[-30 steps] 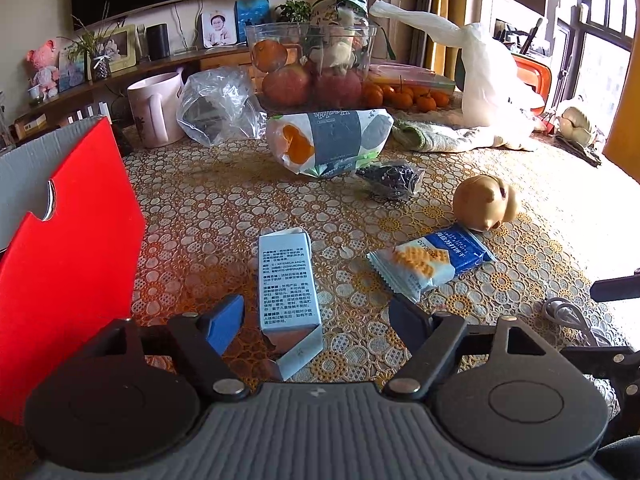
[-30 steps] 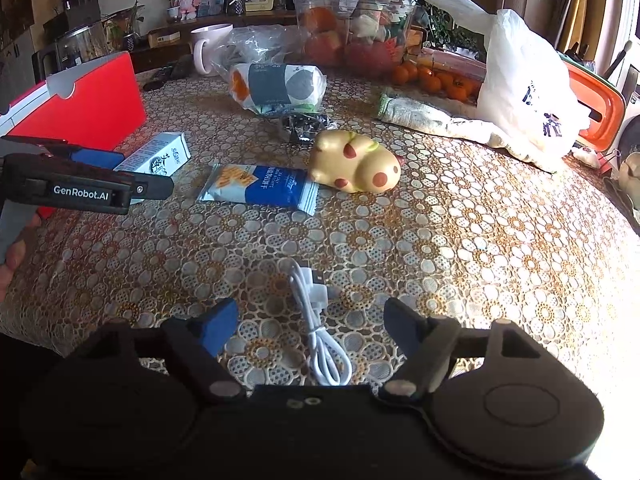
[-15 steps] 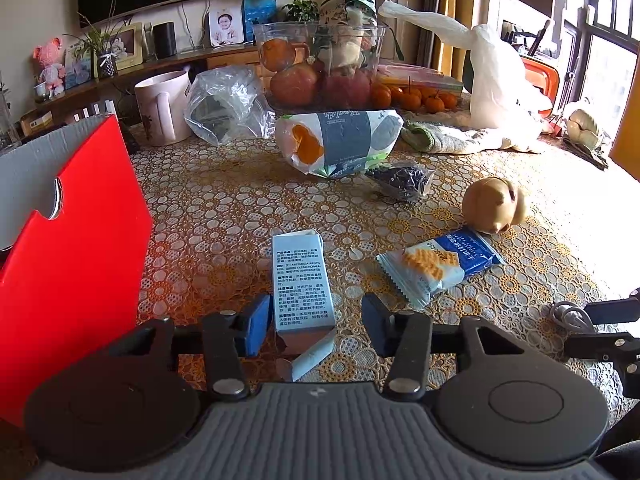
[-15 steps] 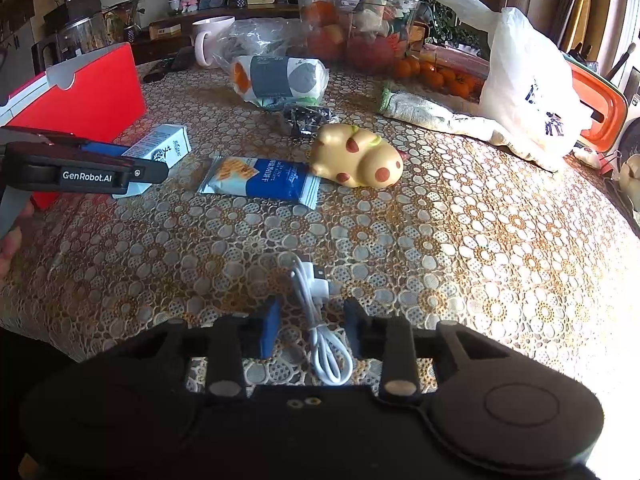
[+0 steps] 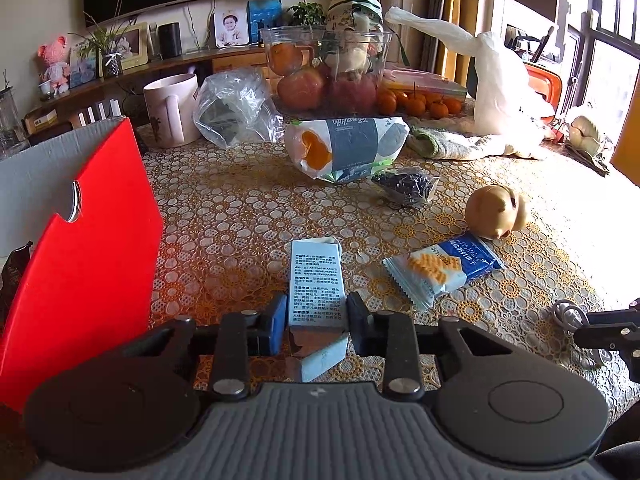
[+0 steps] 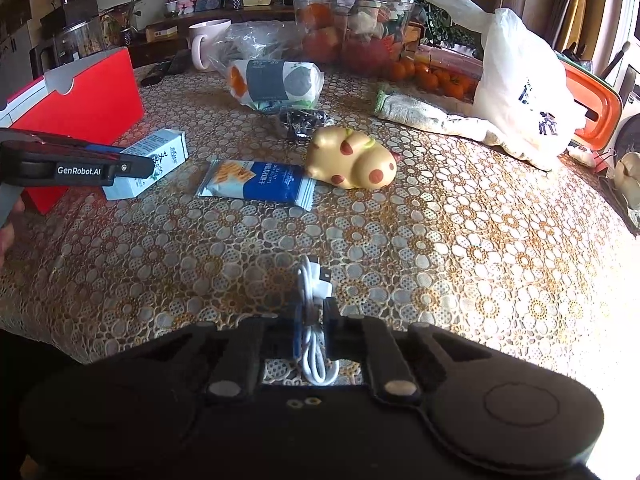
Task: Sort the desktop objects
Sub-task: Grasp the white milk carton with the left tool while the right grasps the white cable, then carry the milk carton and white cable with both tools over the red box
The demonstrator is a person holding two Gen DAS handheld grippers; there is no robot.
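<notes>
My left gripper (image 5: 317, 322) is shut on a pale blue carton (image 5: 316, 280) lying on the table; it also shows in the right wrist view (image 6: 150, 162). My right gripper (image 6: 313, 320) is shut on a coiled white USB cable (image 6: 314, 292) on the tablecloth. A blue cracker packet (image 5: 442, 266) (image 6: 256, 180) and a yellow spotted toy (image 5: 496, 210) (image 6: 352, 156) lie between the grippers. A red box (image 5: 80, 256) (image 6: 76, 100) stands open at the left.
Farther back are a printed food bag (image 5: 346, 148), a small dark packet (image 5: 408, 186), a white mug (image 5: 172, 110), a clear bowl of fruit (image 5: 328, 76), a white plastic bag (image 5: 500, 84) and a cloth (image 6: 432, 118). A lace tablecloth (image 6: 440, 240) covers the table.
Both grippers went from wide open to shut: the left closed on the carton, the right on the white cable. Both moved slightly forward.
</notes>
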